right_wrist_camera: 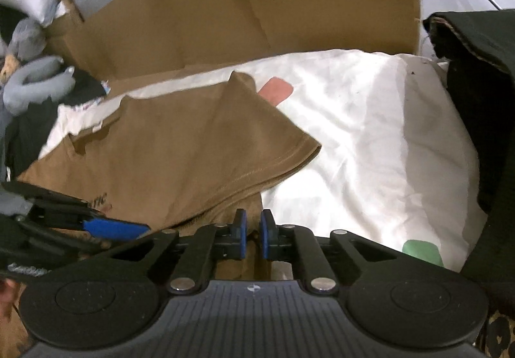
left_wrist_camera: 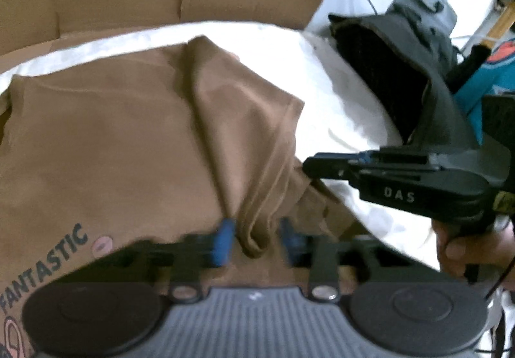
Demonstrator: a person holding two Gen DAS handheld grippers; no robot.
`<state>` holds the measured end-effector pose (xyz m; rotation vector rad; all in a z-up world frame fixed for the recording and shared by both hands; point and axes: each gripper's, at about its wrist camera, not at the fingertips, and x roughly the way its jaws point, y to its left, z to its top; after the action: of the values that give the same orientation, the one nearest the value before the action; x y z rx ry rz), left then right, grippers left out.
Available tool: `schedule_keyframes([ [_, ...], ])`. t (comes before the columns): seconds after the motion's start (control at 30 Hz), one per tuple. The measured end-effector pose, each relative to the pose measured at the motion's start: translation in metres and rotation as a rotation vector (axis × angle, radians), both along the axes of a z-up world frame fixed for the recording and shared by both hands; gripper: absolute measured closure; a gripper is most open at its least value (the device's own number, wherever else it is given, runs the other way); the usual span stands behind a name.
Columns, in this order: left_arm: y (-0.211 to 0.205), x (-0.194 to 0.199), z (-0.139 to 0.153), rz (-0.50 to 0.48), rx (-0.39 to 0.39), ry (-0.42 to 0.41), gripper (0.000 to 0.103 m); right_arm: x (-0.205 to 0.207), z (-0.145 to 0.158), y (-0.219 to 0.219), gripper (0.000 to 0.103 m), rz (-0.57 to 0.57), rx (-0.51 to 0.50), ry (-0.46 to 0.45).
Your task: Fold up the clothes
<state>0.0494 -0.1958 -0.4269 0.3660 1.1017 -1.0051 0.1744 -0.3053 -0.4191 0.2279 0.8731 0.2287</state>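
Observation:
A brown T-shirt (left_wrist_camera: 112,139) with a "FANTASTIC" print lies on a white sheet (left_wrist_camera: 338,107). My left gripper (left_wrist_camera: 257,242) is shut on a gathered fold of the shirt, and a raised ridge of cloth runs from the blue pads to the far edge. My right gripper (left_wrist_camera: 309,165) comes in from the right, its tips pinched on the shirt's right edge. In the right wrist view the right gripper (right_wrist_camera: 253,235) has its pads close together with brown T-shirt (right_wrist_camera: 180,145) cloth between them. The left gripper (right_wrist_camera: 128,229) shows at the lower left of that view.
A flattened cardboard box (right_wrist_camera: 257,4) stands behind the sheet (right_wrist_camera: 370,133). A dark garment pile (left_wrist_camera: 386,75) lies at the right, also visible as dark garments (right_wrist_camera: 482,84). A grey plush toy (right_wrist_camera: 32,78) sits at the far left. A hand (left_wrist_camera: 466,248) holds the right gripper's handle.

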Motion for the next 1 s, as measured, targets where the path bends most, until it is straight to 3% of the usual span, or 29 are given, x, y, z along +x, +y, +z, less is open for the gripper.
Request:
schedule_keyframes([
  [0.23,0.020,0.005,-0.002,0.069,0.033,0.026,0.098,-0.002,-0.006,0.009,0.095,0.050,-0.090,-0.005],
  [0.37,0.023,0.007,-0.005,0.081,0.055,0.046,0.094,-0.003,-0.009,0.014,0.095,0.078,-0.141,-0.007],
  [0.47,0.026,0.006,0.001,0.080,0.066,0.041,0.085,0.000,-0.005,0.008,0.095,0.066,-0.103,0.011],
  [0.6,0.032,0.007,0.017,0.071,0.036,0.020,0.080,0.002,0.006,-0.005,0.093,0.031,-0.032,0.000],
  [0.77,0.010,0.016,0.043,0.017,0.017,-0.043,0.059,-0.001,0.011,-0.020,0.093,-0.031,-0.008,-0.008],
  [1.0,-0.050,0.012,0.057,-0.079,-0.023,-0.112,0.057,-0.014,0.011,-0.041,0.093,-0.112,0.022,-0.005],
])
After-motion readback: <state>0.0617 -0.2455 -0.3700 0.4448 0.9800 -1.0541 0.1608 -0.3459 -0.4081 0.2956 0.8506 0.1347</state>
